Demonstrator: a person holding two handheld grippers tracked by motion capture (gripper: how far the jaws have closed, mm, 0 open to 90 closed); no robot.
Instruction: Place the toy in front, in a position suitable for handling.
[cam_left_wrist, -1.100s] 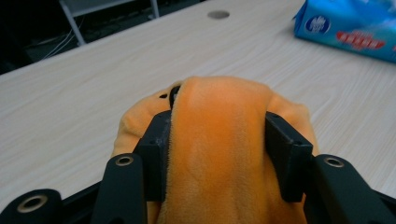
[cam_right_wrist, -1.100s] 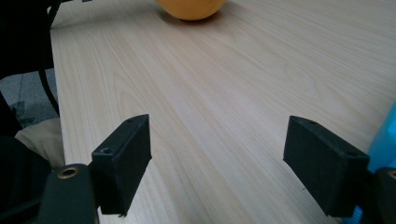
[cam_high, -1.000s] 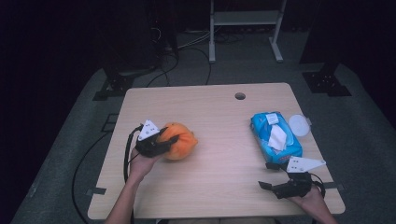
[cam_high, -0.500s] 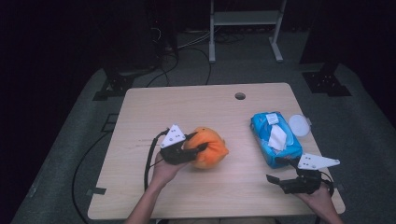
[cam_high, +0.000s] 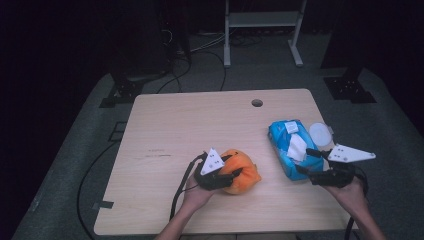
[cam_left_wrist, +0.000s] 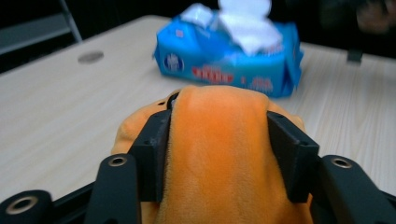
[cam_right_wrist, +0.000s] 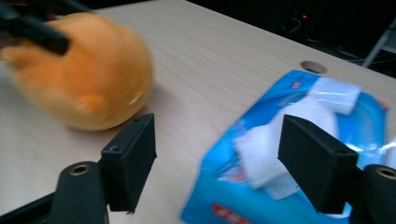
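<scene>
An orange plush toy (cam_high: 241, 170) rests near the table's front middle, squeezed between the jaws of my left gripper (cam_high: 231, 166). The left gripper view has the plush (cam_left_wrist: 219, 154) bulging between both jaws, with the blue wipes pack (cam_left_wrist: 229, 63) beyond it. That pack (cam_high: 292, 147), a white wipe sticking out of its top, lies at the table's right. My right gripper (cam_high: 306, 162) stands open at the pack's near end, one jaw on either side of its corner (cam_right_wrist: 261, 186). The orange plush (cam_right_wrist: 88, 93) lies to the left in the right gripper view.
A round white lid (cam_high: 320, 133) lies by the pack at the table's right edge. A cable hole (cam_high: 257, 103) sits near the far edge of the wooden table (cam_high: 190, 125). Cables and a metal stand are on the dark floor behind.
My left gripper has carried the orange plush rightward across the table toward the wipes pack. My right gripper has shifted forward to the pack's near end.
</scene>
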